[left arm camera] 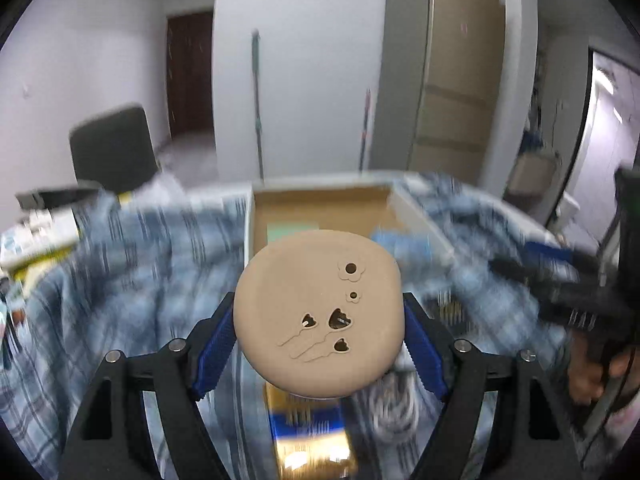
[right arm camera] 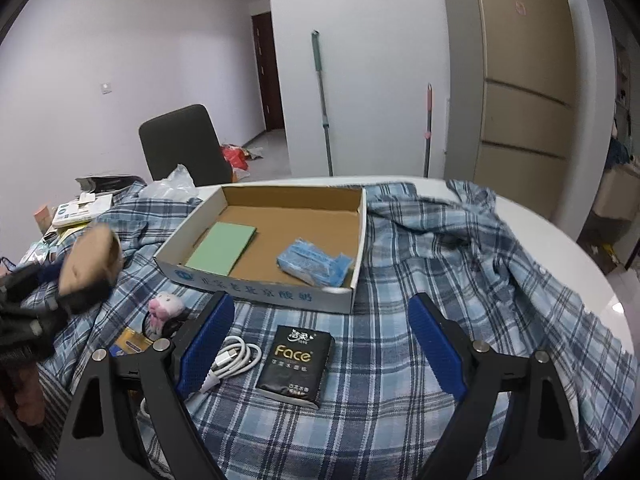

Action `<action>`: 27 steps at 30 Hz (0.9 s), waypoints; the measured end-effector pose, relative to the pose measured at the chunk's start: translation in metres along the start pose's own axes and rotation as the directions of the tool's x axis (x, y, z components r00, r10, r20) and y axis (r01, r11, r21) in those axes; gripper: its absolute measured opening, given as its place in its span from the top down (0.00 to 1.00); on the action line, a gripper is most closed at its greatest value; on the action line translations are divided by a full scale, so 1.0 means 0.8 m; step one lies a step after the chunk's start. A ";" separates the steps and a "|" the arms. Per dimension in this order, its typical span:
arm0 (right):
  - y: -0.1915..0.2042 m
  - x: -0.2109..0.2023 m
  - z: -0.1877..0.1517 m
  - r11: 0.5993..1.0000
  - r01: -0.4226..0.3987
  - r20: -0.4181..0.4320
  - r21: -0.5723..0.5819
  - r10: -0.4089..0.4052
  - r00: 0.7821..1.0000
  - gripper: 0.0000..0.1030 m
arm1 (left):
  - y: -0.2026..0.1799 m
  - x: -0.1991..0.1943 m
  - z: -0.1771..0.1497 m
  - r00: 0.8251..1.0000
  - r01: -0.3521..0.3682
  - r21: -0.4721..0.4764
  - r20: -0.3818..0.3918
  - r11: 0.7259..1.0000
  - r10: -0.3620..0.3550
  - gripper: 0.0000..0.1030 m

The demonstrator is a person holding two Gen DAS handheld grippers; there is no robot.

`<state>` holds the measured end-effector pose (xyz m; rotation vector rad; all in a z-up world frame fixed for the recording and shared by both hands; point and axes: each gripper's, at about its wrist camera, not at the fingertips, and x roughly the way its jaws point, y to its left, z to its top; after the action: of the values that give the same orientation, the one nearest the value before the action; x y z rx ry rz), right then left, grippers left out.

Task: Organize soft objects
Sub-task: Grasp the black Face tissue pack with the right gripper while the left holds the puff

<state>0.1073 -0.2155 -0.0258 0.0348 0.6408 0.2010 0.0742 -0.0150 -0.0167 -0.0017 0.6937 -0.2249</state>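
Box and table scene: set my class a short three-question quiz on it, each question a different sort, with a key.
1. True or false: the box already holds a green pad and a blue pack.
2. What sits between the left gripper's fingers? A) beige disc B) cable C) black pack
3. Name the black pack's printed word.

Key: 1 true; 2 A, the beige disc; 3 Face.
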 end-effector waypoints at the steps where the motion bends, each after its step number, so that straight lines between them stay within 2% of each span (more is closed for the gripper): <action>1: -0.002 0.004 -0.001 1.000 -0.003 -0.015 0.007 0.003 1.000 0.15 | -0.001 -0.004 0.007 0.998 -0.012 -0.001 0.058 1.000 0.012 0.23; 5: -0.004 0.022 -0.005 1.000 -0.011 -0.081 0.022 0.013 0.997 0.15 | -0.003 -0.005 0.019 0.981 -0.034 -0.008 0.193 0.999 0.035 0.23; 8: -0.002 0.033 -0.011 1.000 -0.022 -0.123 0.016 0.024 0.992 0.18 | -0.002 0.004 0.017 0.971 -0.045 -0.011 0.233 0.999 0.046 0.23; 14: 0.014 0.054 -0.020 0.998 -0.049 -0.215 -0.026 0.042 0.976 0.27 | 0.014 0.010 0.009 0.969 -0.061 -0.053 0.238 0.997 0.072 0.23; 20: 0.023 0.078 -0.019 0.999 -0.032 -0.303 -0.035 0.020 0.953 0.29 | 0.015 0.005 0.003 0.961 -0.096 -0.066 0.253 0.993 0.110 0.23; 22: 0.024 0.087 -0.020 1.000 -0.015 -0.329 -0.022 0.006 0.944 0.35 | 0.013 0.004 0.002 0.959 -0.099 -0.060 0.259 0.993 0.111 0.23; 24: 0.025 0.093 -0.023 1.000 -0.012 -0.348 -0.021 0.003 0.938 0.45 | 0.011 0.003 0.001 0.958 -0.103 -0.054 0.262 0.993 0.114 0.22; 27: 0.030 0.102 -0.029 0.999 0.002 -0.361 -0.037 -0.015 0.933 0.51 | 0.009 0.000 0.000 0.956 -0.102 -0.045 0.273 0.994 0.110 0.22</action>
<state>0.1528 -0.1765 -0.0905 -0.0407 1.0048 0.2125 0.0759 -0.0081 -0.0172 -0.0243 0.4181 -0.1079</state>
